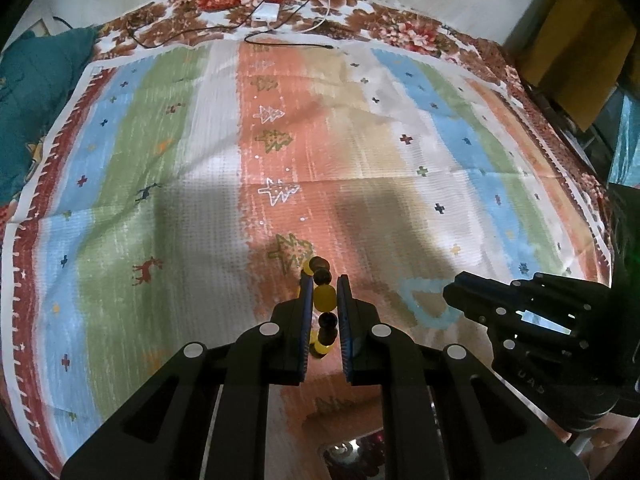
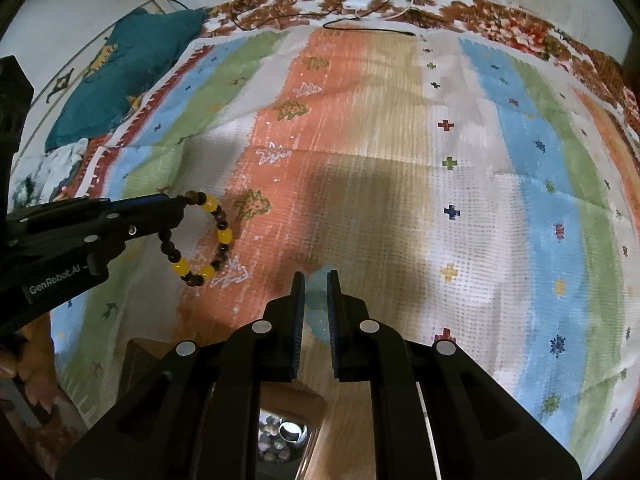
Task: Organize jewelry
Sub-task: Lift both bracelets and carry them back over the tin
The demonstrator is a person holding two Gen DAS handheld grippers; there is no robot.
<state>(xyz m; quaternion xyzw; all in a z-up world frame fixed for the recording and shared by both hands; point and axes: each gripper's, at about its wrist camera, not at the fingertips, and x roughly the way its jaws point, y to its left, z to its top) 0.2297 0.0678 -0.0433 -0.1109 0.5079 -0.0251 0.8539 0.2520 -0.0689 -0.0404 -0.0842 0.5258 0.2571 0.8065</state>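
My left gripper (image 1: 324, 286) is shut on a bead bracelet (image 1: 323, 298) of dark brown and yellow beads. It holds the bracelet above the striped cloth (image 1: 360, 152). In the right wrist view the bracelet (image 2: 200, 238) hangs as a loop from the left gripper (image 2: 176, 204) at the left. My right gripper (image 2: 316, 280) has its jaws a narrow gap apart with nothing between them. It hovers over a pale blue ring shape (image 2: 318, 300) on the cloth. It also shows in the left wrist view (image 1: 452, 292) at the lower right.
A box with small shiny pieces (image 2: 280, 436) lies under my right gripper at the near edge; it also shows in the left wrist view (image 1: 352, 456). A teal cushion (image 2: 128, 68) lies at the far left. Cables and a white charger (image 1: 266, 12) lie at the far edge.
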